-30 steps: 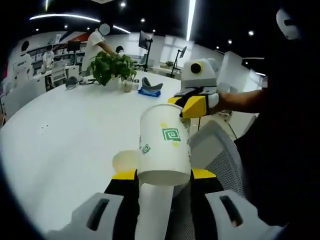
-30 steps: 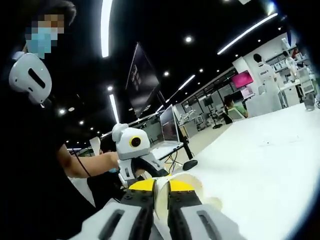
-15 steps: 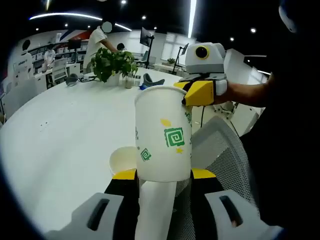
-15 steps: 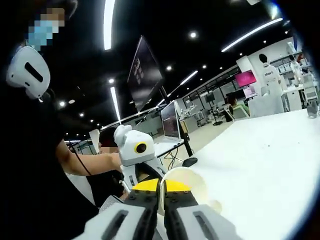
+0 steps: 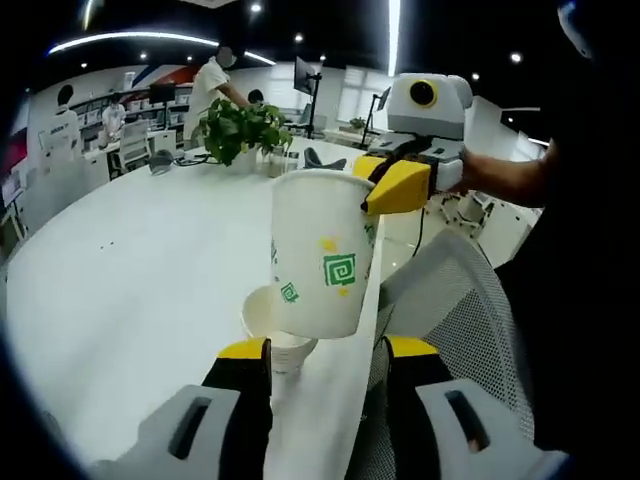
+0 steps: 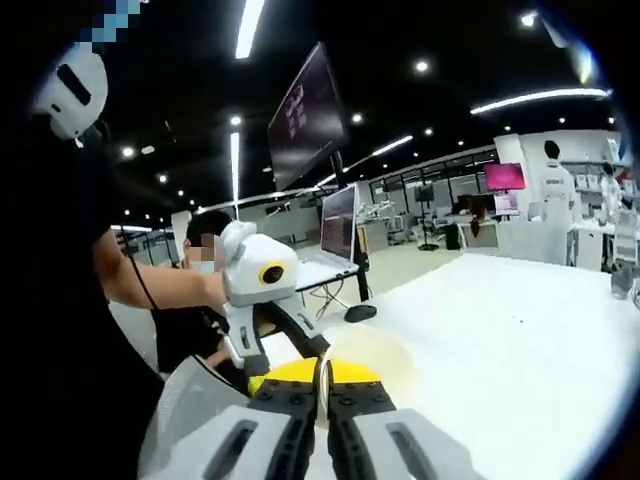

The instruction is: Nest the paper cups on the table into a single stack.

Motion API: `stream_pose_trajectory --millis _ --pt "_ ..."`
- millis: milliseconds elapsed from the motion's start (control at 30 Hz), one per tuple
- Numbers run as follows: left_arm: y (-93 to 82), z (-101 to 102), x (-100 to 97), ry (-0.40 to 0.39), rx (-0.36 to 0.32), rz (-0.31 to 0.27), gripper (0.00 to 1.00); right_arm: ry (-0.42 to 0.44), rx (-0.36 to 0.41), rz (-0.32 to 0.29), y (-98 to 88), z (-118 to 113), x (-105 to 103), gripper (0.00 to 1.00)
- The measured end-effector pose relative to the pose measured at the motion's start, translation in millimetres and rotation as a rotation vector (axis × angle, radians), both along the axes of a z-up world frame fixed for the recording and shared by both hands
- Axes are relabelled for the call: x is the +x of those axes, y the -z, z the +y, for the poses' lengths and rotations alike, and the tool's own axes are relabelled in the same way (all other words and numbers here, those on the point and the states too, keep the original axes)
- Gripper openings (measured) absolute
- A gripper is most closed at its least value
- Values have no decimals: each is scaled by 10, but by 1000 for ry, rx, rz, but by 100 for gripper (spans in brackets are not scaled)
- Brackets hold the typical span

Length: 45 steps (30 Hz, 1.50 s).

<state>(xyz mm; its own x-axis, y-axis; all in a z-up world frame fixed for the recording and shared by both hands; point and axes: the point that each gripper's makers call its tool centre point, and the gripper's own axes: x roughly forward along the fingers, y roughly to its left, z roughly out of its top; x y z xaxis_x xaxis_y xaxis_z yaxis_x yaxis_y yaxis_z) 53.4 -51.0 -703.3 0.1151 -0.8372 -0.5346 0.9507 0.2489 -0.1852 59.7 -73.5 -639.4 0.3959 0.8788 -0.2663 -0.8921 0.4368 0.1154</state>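
A white paper cup (image 5: 320, 255) with green print hangs upright over the table (image 5: 130, 260), near its edge. My right gripper (image 5: 368, 195) is shut on its rim from the right. In the right gripper view that gripper (image 6: 322, 372) pinches the cup's wall, and the cream inside of the cup (image 6: 378, 352) shows just beyond. A second cup (image 5: 270, 318) stands open on the table, its mouth right under the held cup's base. I cannot tell whether they touch. My left gripper (image 5: 328, 350) is open, its yellow-tipped jaws wide on either side of the cups; it also appears as the left gripper (image 6: 270, 350).
A grey mesh chair (image 5: 450, 300) stands against the table edge on the right. A potted plant (image 5: 240, 130) and small items sit far back on the table. People stand in the distance. A monitor (image 6: 340, 235) stands at the far end of the table.
The held cup has lifted a little and now sits more directly over the cup on the table, whose mouth shows more. Both views have shifted with the hands.
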Motion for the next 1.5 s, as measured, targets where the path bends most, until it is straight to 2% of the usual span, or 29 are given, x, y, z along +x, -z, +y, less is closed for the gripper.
stream_pose_trajectory --millis 133,233,333,433,767,900,1200,1433,1500 --pt "54 62 -5 -27 13 11 46 10 -95 -33 147 -10 81 0" --pt "89 96 -20 -39 18 12 47 16 -119 -30 219 -4 119 0" --pt "115 114 -51 -47 23 16 47 22 -184 -51 336 -21 162 0" --pt "146 127 -66 -54 31 20 47 30 -211 -28 449 -28 192 0" --pt "243 127 -88 -63 53 23 48 30 -245 21 708 61 246 0" --pt "310 133 -95 -59 79 15 49 15 -268 53 836 109 219 1" --pt "398 127 -148 -62 88 21 49 -13 -266 139 1100 219 157 3" --pt "440 125 -72 -101 78 -5 49 -27 -291 110 1138 236 150 4" --pt "421 81 -28 -114 29 -11 44 -31 -306 74 1121 212 158 8"
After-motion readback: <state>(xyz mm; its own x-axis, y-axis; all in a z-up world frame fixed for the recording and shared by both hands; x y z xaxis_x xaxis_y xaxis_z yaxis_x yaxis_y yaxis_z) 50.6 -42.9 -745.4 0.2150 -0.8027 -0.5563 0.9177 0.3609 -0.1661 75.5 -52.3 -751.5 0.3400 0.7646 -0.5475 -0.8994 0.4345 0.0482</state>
